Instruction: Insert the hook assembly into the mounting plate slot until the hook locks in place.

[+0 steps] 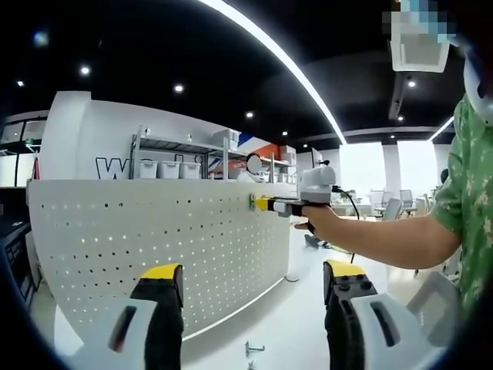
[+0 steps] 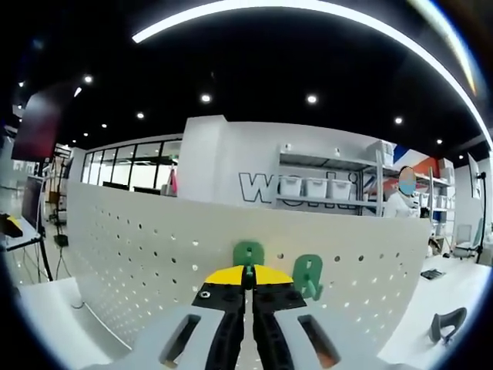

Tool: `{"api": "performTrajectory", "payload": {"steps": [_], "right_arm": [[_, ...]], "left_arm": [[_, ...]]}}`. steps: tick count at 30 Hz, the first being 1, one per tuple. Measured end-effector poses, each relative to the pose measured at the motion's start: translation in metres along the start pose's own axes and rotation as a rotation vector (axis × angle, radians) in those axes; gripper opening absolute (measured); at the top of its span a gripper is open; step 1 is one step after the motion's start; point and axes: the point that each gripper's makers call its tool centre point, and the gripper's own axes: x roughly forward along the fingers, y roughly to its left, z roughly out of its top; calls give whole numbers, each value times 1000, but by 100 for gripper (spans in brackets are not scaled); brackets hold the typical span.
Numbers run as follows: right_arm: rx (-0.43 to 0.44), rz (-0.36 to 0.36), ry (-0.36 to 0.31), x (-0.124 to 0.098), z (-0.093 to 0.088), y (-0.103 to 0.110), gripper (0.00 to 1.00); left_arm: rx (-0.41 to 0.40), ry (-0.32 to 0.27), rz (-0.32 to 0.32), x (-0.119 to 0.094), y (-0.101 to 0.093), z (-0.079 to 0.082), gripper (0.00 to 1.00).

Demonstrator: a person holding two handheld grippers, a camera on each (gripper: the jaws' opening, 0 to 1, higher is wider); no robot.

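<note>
The mounting plate is a white pegboard (image 1: 154, 239) standing upright on a white table. In the left gripper view my right gripper (image 1: 260, 203) reaches its top edge, with a green hook (image 1: 252, 201) at its yellow tips. The right gripper view shows that gripper (image 2: 248, 276) shut on the green hook (image 2: 248, 252), which rests against the pegboard (image 2: 139, 247). A second green hook (image 2: 308, 276) hangs on the board just to the right. My left gripper (image 1: 253, 270) is open and holds nothing, well back from the board.
A small metal hook (image 1: 250, 351) lies on the table (image 1: 293, 324) by the board's foot. A grey curved part (image 2: 447, 324) lies on the table at right. Behind the board are shelves with white bins (image 2: 316, 187). A person's arm (image 1: 385, 235) holds my right gripper.
</note>
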Motion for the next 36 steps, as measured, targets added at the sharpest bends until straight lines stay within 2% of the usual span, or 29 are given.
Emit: {"api": "performTrajectory", "payload": {"steps": [9,17,36], "right_arm": [[26,-9,-17,-7,10,-2,0],[28,-13,-32,-4,20,-5,0],[47,-14,-5,-1,5,-3,0]], "left_arm": [[1,1,0,-1,0,0,76],[1,3,-9,1,-4,-1,76],[3,5,-7,0,-4,0,76]]}}
